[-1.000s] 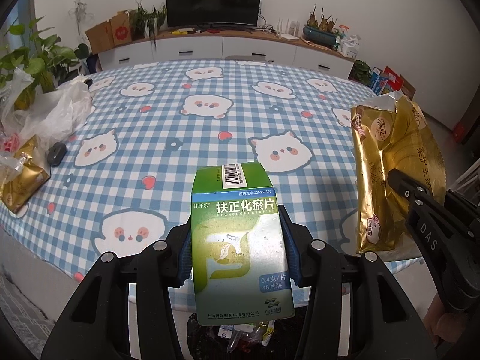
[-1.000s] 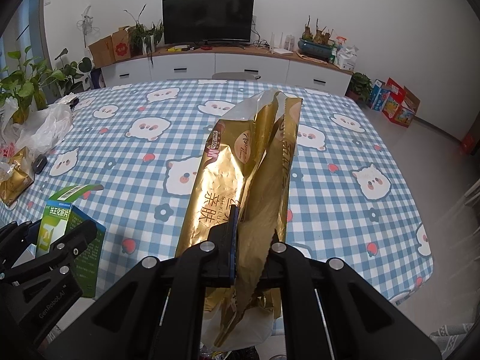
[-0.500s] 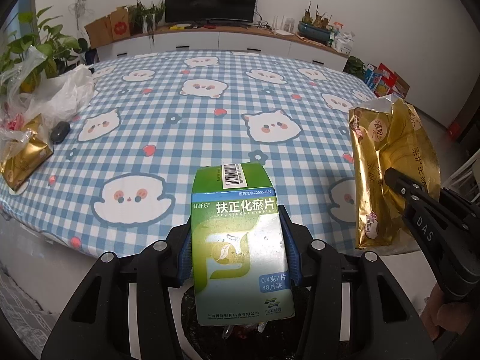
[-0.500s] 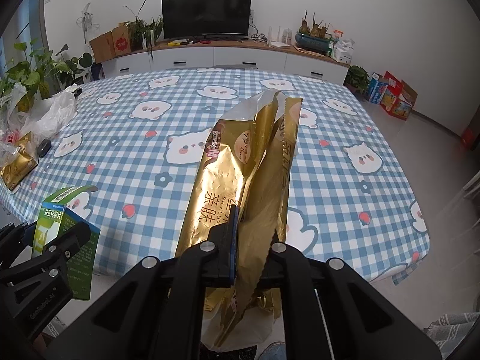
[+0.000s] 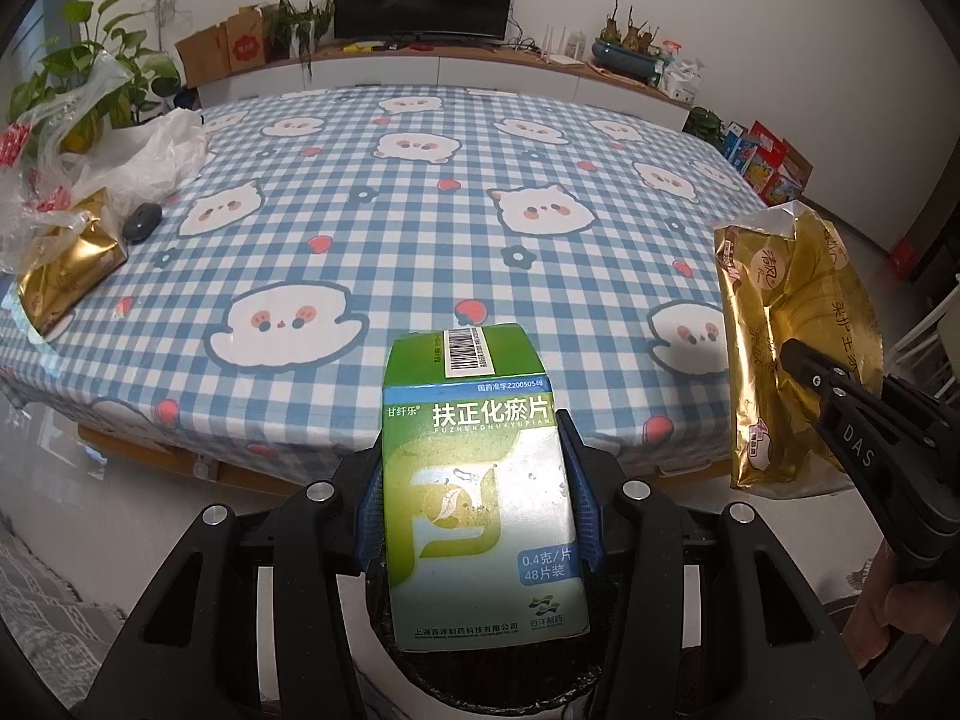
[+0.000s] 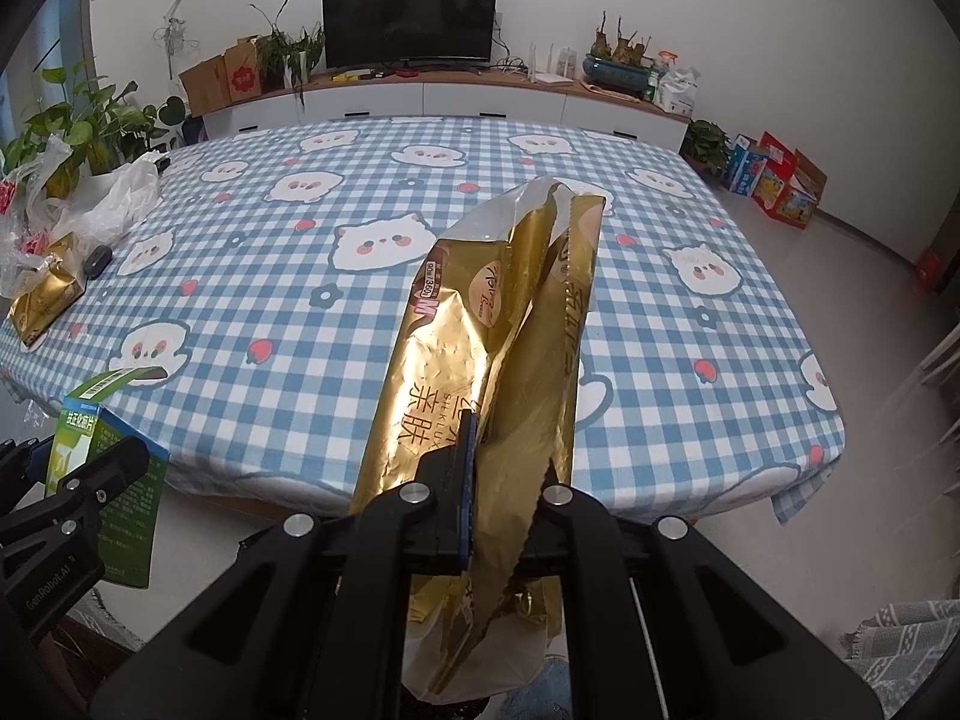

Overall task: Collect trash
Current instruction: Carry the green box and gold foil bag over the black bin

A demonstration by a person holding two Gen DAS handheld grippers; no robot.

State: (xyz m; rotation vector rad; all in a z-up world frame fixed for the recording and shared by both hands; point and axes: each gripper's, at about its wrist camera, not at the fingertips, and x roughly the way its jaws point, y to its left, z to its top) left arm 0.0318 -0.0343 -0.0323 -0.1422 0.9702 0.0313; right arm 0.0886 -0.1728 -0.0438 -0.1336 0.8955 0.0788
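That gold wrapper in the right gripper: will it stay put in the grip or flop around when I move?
The gold wrapper looks like thin crinkled foil film, torn open at the top, so probably floppy and very light. The right gripper pinches it low, so the tall upper part may sway or fold. Its glossy surface might slip if the grip loosens.

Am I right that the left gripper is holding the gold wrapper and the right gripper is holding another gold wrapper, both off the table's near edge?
Not quite: the left gripper holds a green medicine box, as the left wrist view shows. The right gripper does hold the gold wrapper, off the table.
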